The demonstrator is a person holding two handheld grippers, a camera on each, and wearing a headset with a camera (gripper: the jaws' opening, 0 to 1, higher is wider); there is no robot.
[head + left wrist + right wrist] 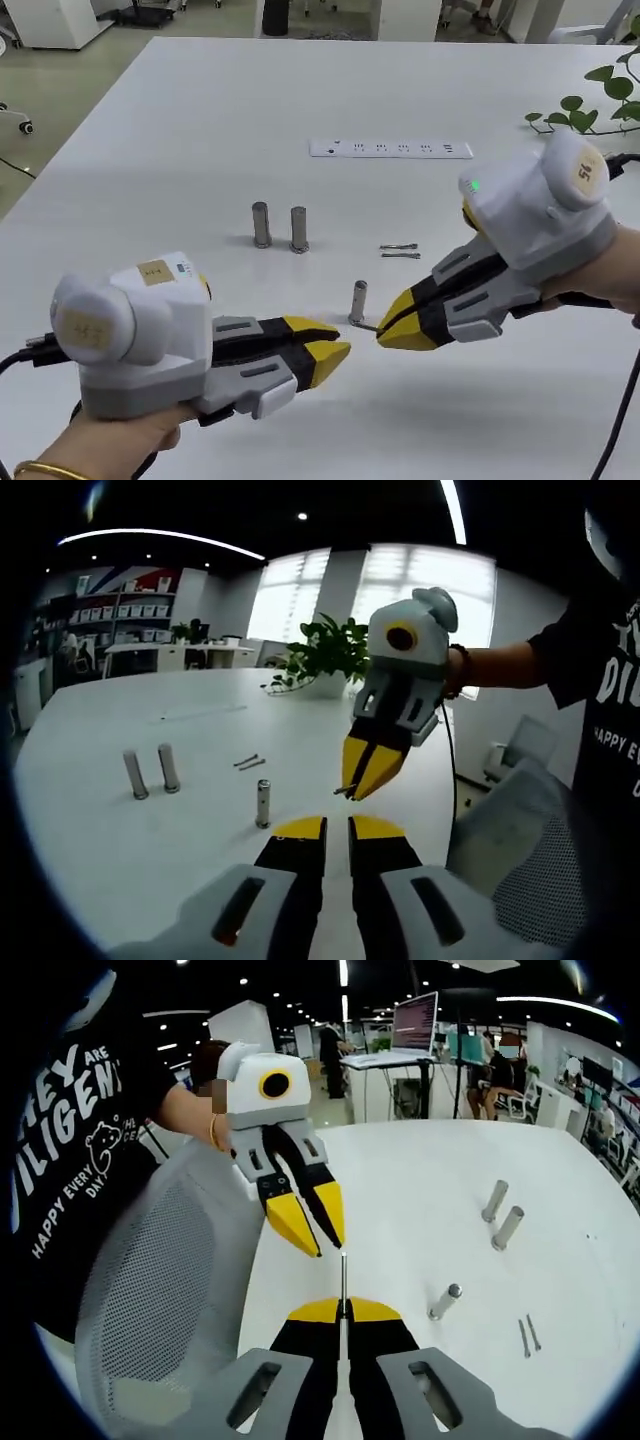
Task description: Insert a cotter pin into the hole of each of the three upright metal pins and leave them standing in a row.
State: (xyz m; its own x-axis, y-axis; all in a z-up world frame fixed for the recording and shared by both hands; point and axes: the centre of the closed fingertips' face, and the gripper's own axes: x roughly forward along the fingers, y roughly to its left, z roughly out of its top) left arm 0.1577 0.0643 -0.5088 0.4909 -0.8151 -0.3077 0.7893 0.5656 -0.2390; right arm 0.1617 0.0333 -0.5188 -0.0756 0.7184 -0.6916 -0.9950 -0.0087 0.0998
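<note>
Here, white table (200, 130) bears metal pins (261, 223), perhaps a power strip (390, 149).

My right gripper (384, 336) pinches a cotter pin (366, 326) beside the nearest metal pin (358, 301). My left gripper (343, 338), fingers (322, 327) slightly parted, hovers at its seven o'clock. Two more metal pins (261, 224) stand at eleven.

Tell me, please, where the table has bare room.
Free: table between the power strip and the two far pins, and left of them. Crowded: near pin, flanked by left gripper and right gripper, with loose cotter pins behind.
</note>
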